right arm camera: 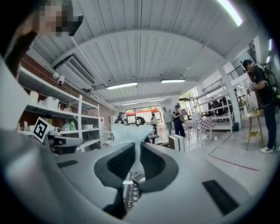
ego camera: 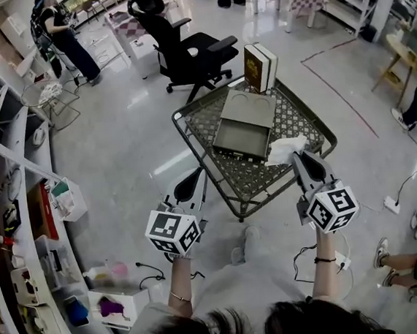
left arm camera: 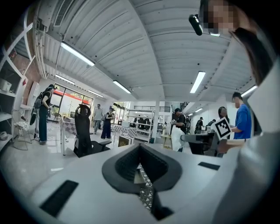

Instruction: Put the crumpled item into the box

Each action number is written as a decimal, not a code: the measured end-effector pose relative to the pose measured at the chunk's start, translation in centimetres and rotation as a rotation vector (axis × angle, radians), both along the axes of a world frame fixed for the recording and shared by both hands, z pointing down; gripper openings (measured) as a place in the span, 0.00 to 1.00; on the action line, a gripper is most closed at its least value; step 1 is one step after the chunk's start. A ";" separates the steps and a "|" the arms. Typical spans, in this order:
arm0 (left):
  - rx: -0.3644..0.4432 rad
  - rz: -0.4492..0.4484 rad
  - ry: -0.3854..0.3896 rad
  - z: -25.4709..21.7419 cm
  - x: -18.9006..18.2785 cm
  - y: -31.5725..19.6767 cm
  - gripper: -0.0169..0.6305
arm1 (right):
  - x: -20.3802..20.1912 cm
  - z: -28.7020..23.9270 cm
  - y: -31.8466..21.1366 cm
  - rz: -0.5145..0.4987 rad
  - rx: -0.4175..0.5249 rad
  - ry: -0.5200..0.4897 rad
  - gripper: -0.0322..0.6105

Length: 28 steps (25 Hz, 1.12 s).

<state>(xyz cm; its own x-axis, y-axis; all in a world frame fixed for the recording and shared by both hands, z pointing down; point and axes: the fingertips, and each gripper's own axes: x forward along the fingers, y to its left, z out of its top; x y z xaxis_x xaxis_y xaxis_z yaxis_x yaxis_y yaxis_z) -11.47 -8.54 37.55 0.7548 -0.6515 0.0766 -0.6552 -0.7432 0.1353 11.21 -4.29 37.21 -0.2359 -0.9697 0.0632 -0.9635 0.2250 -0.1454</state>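
R gripper [ego camera: 301,158] pinching crumpled white tissue [ego camera: 285,150], L gripper [ego camera: 193,179] jaws pressed together, empty, open grey box [ego camera: 243,128] ahead on wire-mesh table [ego camera: 301,119], glossy floor [ego camera: 119,156], office chair [ego camera: 183,51] beyond.

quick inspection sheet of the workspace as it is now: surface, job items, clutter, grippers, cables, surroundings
surface: metal mesh table, standing on a glossy floor
job's things: open grey box lies on the table; crumpled white item is beside the box's near corner, not in it
clutter: book-like case stands upright at the table's far corner
grippers: left gripper shut and empty, at the table's left edge; right gripper shut on the crumpled white item
cables: white cable on the floor at right; black cable on the floor at left
surroundings: black office chair, stocked shelves, people further off
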 end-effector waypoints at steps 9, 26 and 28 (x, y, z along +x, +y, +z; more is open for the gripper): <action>-0.050 -0.003 0.000 1.4 1.2 -3.2 0.05 | 0.8 1.3 -3.7 -0.011 -0.041 -0.012 0.14; -0.073 -0.038 0.025 1.4 5.4 -10.9 0.05 | 3.1 1.6 -12.7 -0.121 -0.068 0.011 0.14; -0.075 -0.042 0.027 1.5 5.8 -11.5 0.05 | 3.3 1.8 -13.4 -0.134 -0.070 0.010 0.14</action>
